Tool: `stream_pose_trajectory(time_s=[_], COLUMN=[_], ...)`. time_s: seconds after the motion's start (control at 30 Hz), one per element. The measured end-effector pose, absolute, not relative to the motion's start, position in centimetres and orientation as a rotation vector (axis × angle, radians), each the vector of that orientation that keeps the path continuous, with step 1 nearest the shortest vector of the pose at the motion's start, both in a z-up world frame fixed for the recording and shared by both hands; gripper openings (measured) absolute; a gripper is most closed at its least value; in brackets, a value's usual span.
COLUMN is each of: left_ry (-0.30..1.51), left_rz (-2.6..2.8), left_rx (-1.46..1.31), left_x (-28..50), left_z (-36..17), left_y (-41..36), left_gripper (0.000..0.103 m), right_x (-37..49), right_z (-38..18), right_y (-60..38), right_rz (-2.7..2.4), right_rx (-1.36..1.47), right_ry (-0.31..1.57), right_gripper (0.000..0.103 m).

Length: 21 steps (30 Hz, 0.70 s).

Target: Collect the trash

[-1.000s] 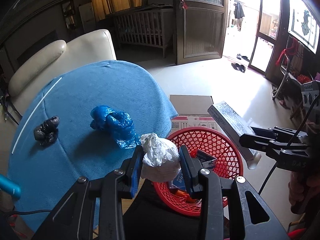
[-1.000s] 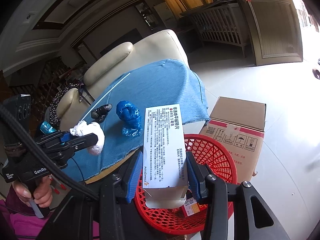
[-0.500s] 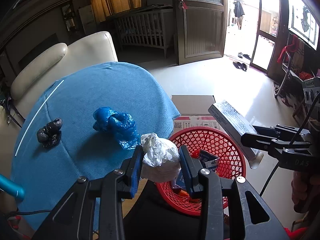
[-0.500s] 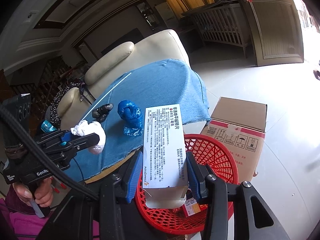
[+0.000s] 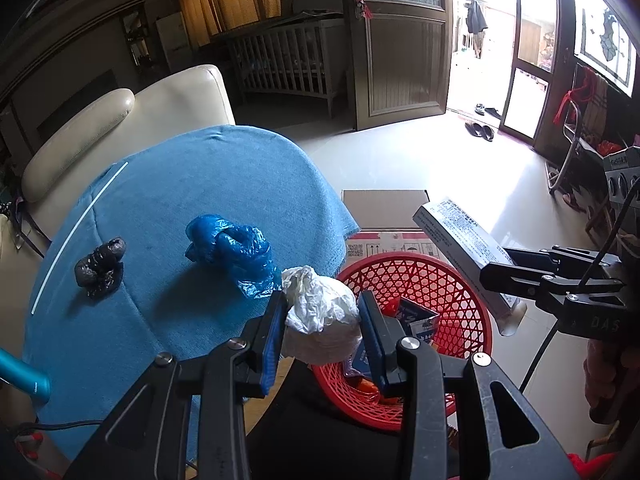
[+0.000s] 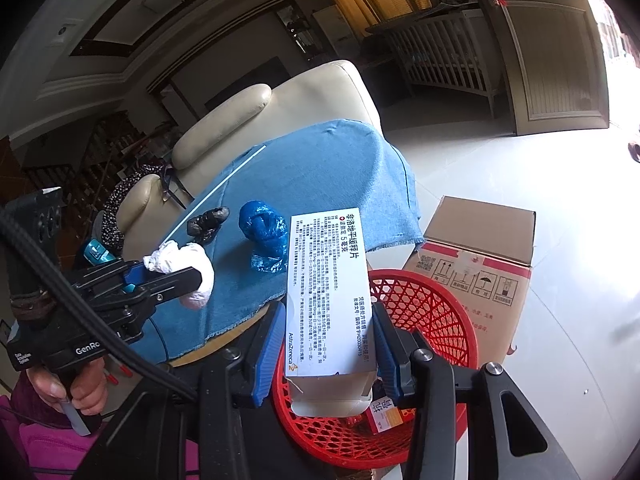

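My left gripper (image 5: 322, 314) is shut on a crumpled white plastic wad (image 5: 320, 316), held at the table edge beside the red mesh basket (image 5: 452, 280). My right gripper (image 6: 330, 340) is shut on a long white medicine box (image 6: 328, 296), held over the basket's (image 6: 436, 312) near rim. The basket holds a few small cartons (image 5: 412, 316). A blue plastic bag (image 5: 232, 248) and a small dark wad (image 5: 100, 268) lie on the blue tablecloth (image 5: 200, 184). The left gripper with its wad (image 6: 188, 264) shows in the right wrist view; the box (image 5: 464, 248) shows in the left wrist view.
A cardboard box (image 6: 480, 252) stands on the pale floor behind the basket. A cream armchair (image 5: 120, 120) sits behind the table. A white straw (image 5: 80, 232) lies on the cloth's left side. A wooden door (image 5: 400, 40) and a crib (image 5: 288, 64) are farther back.
Both grippers keep their hold. The left gripper with the white wad has drifted slightly; the right gripper and box stay over the basket.
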<state>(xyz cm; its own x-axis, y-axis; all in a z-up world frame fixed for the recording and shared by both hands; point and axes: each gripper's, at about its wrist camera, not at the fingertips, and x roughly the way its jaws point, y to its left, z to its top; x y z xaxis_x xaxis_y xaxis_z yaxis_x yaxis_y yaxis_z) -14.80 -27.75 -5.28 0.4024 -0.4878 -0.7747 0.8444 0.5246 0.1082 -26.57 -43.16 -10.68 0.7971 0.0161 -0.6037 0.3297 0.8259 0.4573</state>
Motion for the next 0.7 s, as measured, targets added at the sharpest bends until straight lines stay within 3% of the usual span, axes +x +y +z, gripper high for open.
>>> stream_pose_trajectory(time_s=[0.7], left_ry=[0.766], left_rz=[-0.899], left_rx=[0.558], left_x=[-14.73], left_z=[-6.23], left_y=[-27.96], left_gripper=[0.039], right_x=[-26.58], right_z=[-11.08], right_y=[-43.20], right_rz=[-0.185], right_rx=[0.602], right_ry=[0.641], right_gripper=[0.046])
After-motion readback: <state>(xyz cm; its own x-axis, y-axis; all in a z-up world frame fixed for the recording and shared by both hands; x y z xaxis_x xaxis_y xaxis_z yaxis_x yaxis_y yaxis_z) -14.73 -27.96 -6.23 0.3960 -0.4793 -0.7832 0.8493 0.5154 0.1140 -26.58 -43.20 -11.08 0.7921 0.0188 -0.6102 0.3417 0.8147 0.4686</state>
